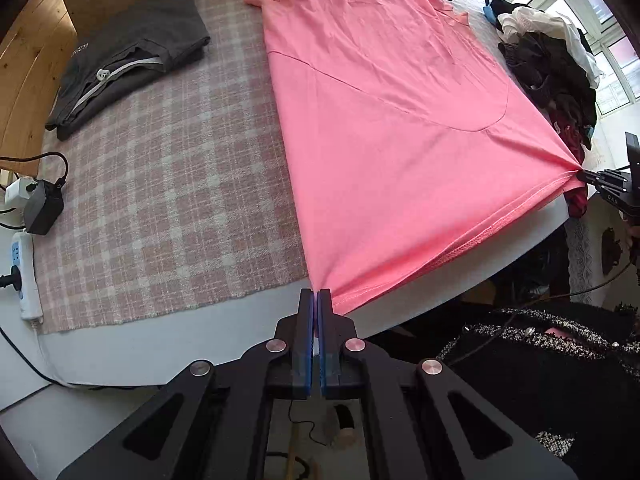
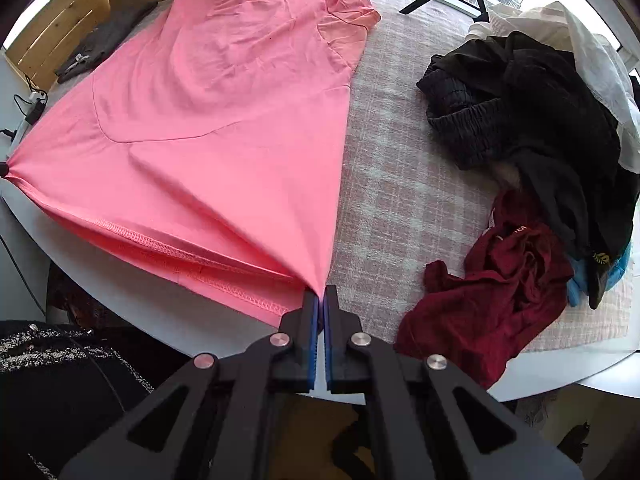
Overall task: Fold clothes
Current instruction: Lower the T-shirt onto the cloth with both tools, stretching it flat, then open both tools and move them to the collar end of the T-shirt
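- Far to the left of the pink shirt [image 1: 384,120], a folded grey garment [image 1: 128,60] lies on the checked cloth [image 1: 168,184], with a power strip [image 1: 24,276] beyond the cloth's edge.
- The left gripper [image 1: 318,294] is pinched tight on the shirt's near left hem corner — the fabric fans out from its blue pads.
- The pink shirt itself lies spread lengthwise across the middle of the table [image 2: 180,320], its hem pulled off the near edge and stretched between both corners.
- The right gripper [image 2: 321,292] is clamped narrow on the shirt's near right hem corner, fabric radiating from it.
- To the right of the shirt sits a heap of dark clothes [image 2: 540,120] and a maroon garment [image 2: 492,288].
- Risks, as I judge them: each grip takes only a small bite of cloth, so a pull could slip a corner free; uneven tension would skew the fold — and a wide sweep rightward could snag the maroon garment.
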`<state>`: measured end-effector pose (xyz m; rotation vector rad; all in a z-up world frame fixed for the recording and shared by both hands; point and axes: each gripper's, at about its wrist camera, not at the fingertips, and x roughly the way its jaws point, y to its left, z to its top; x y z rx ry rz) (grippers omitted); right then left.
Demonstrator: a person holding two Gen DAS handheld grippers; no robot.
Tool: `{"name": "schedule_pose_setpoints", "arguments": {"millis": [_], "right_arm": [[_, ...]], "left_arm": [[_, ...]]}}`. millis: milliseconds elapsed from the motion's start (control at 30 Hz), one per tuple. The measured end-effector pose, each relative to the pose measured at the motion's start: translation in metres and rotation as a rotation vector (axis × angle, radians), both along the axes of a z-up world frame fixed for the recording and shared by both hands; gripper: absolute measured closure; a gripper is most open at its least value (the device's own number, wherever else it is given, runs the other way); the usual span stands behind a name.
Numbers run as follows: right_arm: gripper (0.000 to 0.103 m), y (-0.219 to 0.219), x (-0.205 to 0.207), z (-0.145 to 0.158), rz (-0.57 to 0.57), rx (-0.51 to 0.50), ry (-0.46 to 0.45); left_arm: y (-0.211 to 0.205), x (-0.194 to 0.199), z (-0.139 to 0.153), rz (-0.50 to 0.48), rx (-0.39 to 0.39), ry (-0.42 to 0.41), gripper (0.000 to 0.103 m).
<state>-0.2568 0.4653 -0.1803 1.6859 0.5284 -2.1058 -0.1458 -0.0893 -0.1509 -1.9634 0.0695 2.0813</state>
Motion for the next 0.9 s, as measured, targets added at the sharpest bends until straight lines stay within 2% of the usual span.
{"name": "schedule_pose_setpoints", "arguments": {"millis": [267,433,533,633,733,767,833,900], "right_arm": [[0.101,-0.008,0.030,-0.037,0.024,-0.002,-0.143],[0.101,-0.009,0.032,-0.046,0.033,0.026,-0.166],[0.099,-0.014,0.034,-0.051,0.071,0.045,-0.198],[0.085,-0.012,0.034,-0.043,0.086,0.032,-0.244],[0.083,0.001,0.016,-0.005,0.062,-0.023,-0.221],[0.082,0.005,0.007,0.009,0.053,-0.037,-0.202],[0.082,0.005,-0.025,0.045,0.033,-0.032,-0.099],[0.077,0.004,-0.065,0.082,0.016,-0.033,0.010]], "left_arm": [[-0.013,0.022,-0.047,0.033,-0.007,-0.114,0.102],[-0.016,0.019,-0.069,0.031,-0.003,-0.165,0.101],[-0.015,0.017,-0.078,0.019,-0.033,-0.200,0.097],[-0.029,0.016,-0.062,0.031,-0.051,-0.179,0.091],[-0.050,-0.010,-0.029,0.047,-0.100,-0.101,0.091],[-0.053,-0.026,-0.014,0.045,-0.121,-0.061,0.091],[-0.058,-0.057,0.019,0.040,-0.162,0.021,0.091],[-0.068,-0.112,0.057,0.014,-0.192,0.110,0.089]]}}
